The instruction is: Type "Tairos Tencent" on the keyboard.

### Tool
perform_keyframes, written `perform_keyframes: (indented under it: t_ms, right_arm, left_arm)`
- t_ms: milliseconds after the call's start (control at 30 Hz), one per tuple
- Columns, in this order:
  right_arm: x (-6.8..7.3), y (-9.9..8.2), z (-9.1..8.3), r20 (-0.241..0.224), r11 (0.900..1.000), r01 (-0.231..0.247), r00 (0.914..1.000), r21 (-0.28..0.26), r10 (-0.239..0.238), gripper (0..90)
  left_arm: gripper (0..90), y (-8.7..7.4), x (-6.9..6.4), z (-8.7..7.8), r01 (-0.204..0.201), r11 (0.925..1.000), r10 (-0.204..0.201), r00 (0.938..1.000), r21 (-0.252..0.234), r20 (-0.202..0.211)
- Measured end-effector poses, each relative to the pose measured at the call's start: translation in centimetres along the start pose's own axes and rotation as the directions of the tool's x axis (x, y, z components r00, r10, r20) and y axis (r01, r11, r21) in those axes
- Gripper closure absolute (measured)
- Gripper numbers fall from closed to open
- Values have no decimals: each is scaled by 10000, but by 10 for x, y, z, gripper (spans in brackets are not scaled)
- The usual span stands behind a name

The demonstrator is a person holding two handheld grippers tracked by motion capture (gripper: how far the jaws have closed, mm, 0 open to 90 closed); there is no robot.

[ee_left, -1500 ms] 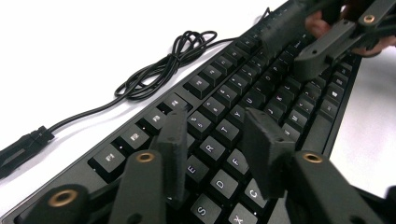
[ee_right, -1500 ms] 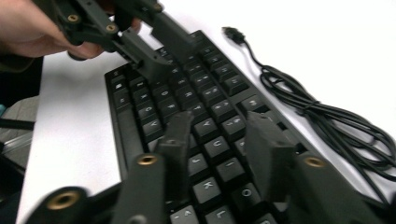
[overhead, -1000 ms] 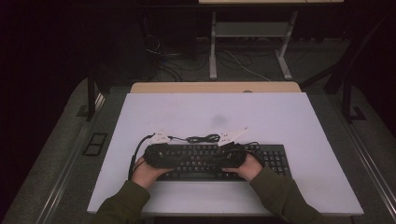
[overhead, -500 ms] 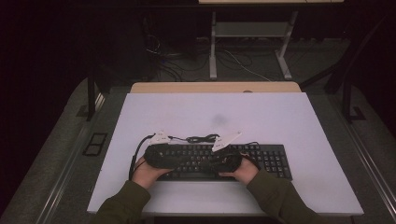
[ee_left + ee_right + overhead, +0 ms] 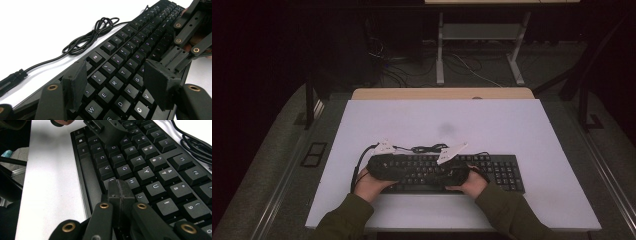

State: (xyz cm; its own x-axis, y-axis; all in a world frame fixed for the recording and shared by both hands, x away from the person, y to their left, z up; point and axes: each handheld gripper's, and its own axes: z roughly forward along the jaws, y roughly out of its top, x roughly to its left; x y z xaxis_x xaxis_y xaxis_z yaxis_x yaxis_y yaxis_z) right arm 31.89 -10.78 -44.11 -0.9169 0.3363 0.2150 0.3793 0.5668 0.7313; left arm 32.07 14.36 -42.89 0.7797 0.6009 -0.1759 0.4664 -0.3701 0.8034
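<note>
High view findings, left to right: the left gripper point(image 5: 388, 167) hangs over the left end of the black keyboard point(image 5: 502, 170), which lies along the near edge of the white table point(image 5: 492, 120), right of its middle. Its jaws stand partly apart and have just been opening a little; in the left gripper view the two pads point(image 5: 76, 83) straddle the letter keys from E to G with nothing pinched between them, and whether they touch the keycaps cannot be told. The coiled keyboard cable point(image 5: 424, 148) lies on the table just behind the keyboard's far edge, untouched. The right gripper point(image 5: 455, 172) has shifted leftward along the keyboard since a second ago and is now over the middle keys, close to the left one. In the right gripper view its jaws are pressed together into a single blunt tip point(image 5: 119, 191) resting at or just above the key below H, holding nothing. Judgement: the closed right tip is set for pressing keys; the left gripper's widening suggests it is hovering rather than gripping.
</note>
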Motion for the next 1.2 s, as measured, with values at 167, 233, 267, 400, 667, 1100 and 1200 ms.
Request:
perform_keyframes:
  t_ms: [167, 233, 267, 400, 667, 1100, 1200]
  right_arm:
    - [-1, 1, -3, -3, 9999, -14, 10000, -131, 14, 889]
    - [-1, 2, -5, -23, 9997, -49, 10000, -253, 48, 889]
    - [-2, 3, -7, -17, 9994, -39, 10000, -339, 39, 889]
    - [-3, 4, -11, -80, 9985, -142, 9999, -521, 138, 853]
    - [-12, 4, -24, 46, 9934, -495, 9987, -1035, 502, 704]
    - [-26, 2, -38, 734, 9789, -962, 9911, -1804, 1109, 380]
    - [-27, 2, -39, 829, 9765, -1041, 9891, -1886, 1214, 355]
  left_arm:
    - [352, 1, 0, 1, -34, 10000, 34, 10000, -35, -14]
    - [355, 1, 0, 0, -47, 10000, 47, 10000, -27, -61]
    - [359, 1, -1, 0, -44, 10000, 43, 10000, -32, -50]
    - [381, 2, -2, 2, -94, 9999, 93, 9999, -47, -48]
    - [523, 6, -6, 7, -209, 9998, 209, 9998, -11, 42]
    - [889, 9, -11, 20, -590, 9969, 570, 9976, 520, 389]
    - [890, 9, -13, 24, -592, 9966, 570, 9976, 569, 398]
